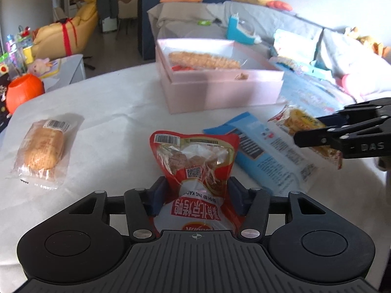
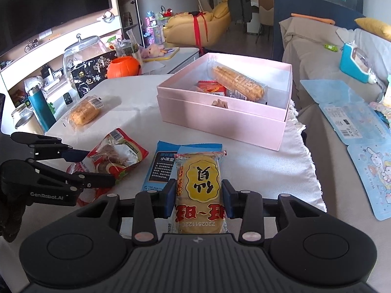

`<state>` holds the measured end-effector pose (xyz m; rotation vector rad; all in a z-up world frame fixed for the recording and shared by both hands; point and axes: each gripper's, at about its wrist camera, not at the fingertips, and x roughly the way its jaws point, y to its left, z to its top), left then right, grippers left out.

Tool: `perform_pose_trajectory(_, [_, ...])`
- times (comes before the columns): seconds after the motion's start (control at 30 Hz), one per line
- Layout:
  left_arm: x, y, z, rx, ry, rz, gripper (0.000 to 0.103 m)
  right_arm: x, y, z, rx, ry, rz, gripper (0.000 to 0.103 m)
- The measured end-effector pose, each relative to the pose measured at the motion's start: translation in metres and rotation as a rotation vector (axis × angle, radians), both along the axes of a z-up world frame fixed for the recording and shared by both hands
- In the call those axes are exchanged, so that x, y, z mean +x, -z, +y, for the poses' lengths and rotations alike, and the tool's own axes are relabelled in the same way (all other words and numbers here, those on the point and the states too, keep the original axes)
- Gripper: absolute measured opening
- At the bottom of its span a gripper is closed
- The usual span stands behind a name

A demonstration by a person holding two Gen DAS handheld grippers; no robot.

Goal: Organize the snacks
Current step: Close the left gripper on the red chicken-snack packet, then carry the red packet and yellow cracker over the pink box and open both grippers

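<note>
left gripper [image 1: 195,193] clamps red duck pouch [image 1: 195,156] | right gripper [image 2: 199,201] clamps yellow cracker pack [image 2: 199,185] | pink box [image 2: 220,119] ahead: carry level, release inside (judgement)

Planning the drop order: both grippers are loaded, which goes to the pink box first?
Right, probably. The right gripper, shut on the yellow rice-cracker packet, faces the open pink cardboard box more directly; the left gripper, holding the red roast-duck pouch, sits farther off.
</note>
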<state>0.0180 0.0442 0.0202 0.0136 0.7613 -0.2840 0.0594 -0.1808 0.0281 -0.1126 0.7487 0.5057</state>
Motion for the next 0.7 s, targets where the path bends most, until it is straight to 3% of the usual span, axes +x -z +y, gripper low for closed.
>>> perform_pose_trajectory(0.17, [-0.011, -0.024, 0.002, -0.044, 0.015, -0.071, 0.059, -0.002, -0.010, -0.009, 0.009, 0.017, -0.024, 0.038])
perform_pose_trajectory(0.27, [-0.002, -0.053, 0.005, -0.081, 0.019, -0.149, 0.059, 0.002, -0.029, -0.016, 0.041, 0.022, -0.054, 0.038])
perform_pose_trajectory(0.43, [0.058, -0.107, 0.003, -0.222, 0.030, -0.280, 0.068, 0.035, -0.100, -0.020, 0.106, 0.032, -0.164, 0.038])
perform_pose_trajectory(0.5, [0.100, -0.112, 0.002, -0.325, 0.036, -0.261, 0.075, 0.063, -0.126, -0.016, 0.130, 0.058, -0.176, 0.038])
perform_pose_trajectory(0.57, [0.150, -0.100, 0.000, -0.374, 0.038, -0.162, 0.082, 0.090, -0.138, -0.008, 0.122, 0.059, -0.185, 0.046])
perform_pose_trajectory(0.63, [0.179, -0.082, 0.000, -0.366, -0.032, -0.095, 0.080, 0.116, -0.136, -0.002, 0.086, 0.115, -0.176, 0.079])
perform_pose_trajectory(0.7, [0.185, -0.068, 0.006, -0.365, -0.084, -0.088, 0.079, 0.128, -0.125, -0.002, 0.076, 0.143, -0.145, 0.081])
